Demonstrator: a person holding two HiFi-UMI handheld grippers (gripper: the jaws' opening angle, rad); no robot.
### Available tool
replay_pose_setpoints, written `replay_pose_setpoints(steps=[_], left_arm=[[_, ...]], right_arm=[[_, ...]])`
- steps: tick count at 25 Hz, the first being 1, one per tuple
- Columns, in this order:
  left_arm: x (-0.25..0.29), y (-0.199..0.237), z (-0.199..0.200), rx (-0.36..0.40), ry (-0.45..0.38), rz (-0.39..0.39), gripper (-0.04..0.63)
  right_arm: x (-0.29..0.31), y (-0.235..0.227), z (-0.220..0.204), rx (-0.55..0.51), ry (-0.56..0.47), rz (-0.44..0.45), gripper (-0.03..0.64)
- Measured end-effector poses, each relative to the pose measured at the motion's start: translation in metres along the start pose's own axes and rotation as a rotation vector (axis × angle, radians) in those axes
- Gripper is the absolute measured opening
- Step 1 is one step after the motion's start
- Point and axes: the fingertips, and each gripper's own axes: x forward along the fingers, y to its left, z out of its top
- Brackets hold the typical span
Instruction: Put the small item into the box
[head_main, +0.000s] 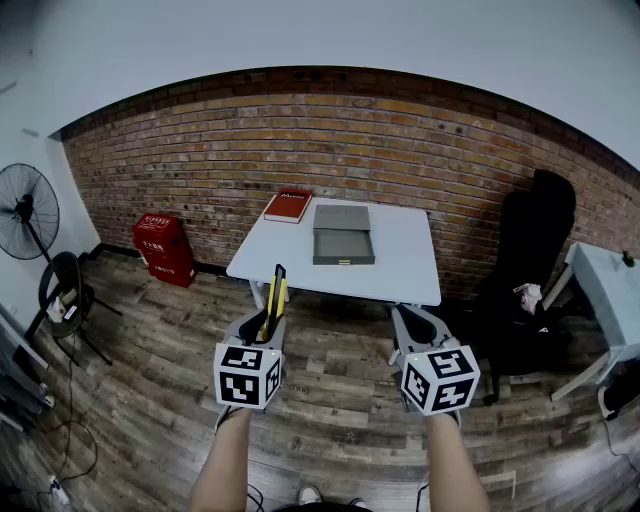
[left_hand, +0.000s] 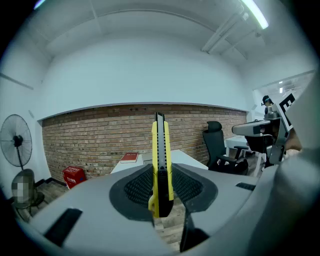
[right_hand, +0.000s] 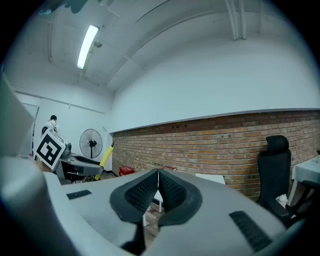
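Left gripper view: the left gripper (left_hand: 162, 175) pinches an upright yellow-and-black utility knife (left_hand: 160, 145). The right gripper (right_hand: 158, 172) is pressed together, empty. An open grey box (head_main: 343, 246) sits on the far white counter (head_main: 410, 262).

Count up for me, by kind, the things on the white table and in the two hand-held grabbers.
red book: 1
grey box, open: 1
yellow utility knife, clamped in the left gripper: 1
Total: 3
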Motion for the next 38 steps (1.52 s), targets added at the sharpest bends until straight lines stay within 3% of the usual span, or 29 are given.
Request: replay_pose_setpoints(steps=[15,26,38], left_arm=[[0.018,0.023,-0.015,0.028,0.025,-0.067,0.130],[0.082,0.033,-0.009,0.040,0.048,-0.035,0.130],[0.188,0.026,0.029,0.025,0.056,-0.006,0.130]], right_arm=[[0.039,0.029,-0.007,-0.021,0.036,-0.013,0.020],[0.091,-0.018,-0.016,-0.005,0.036,0.002,0.020],[0.168,-0.102,-0.010,0.006,0.050,0.037,0.020]])
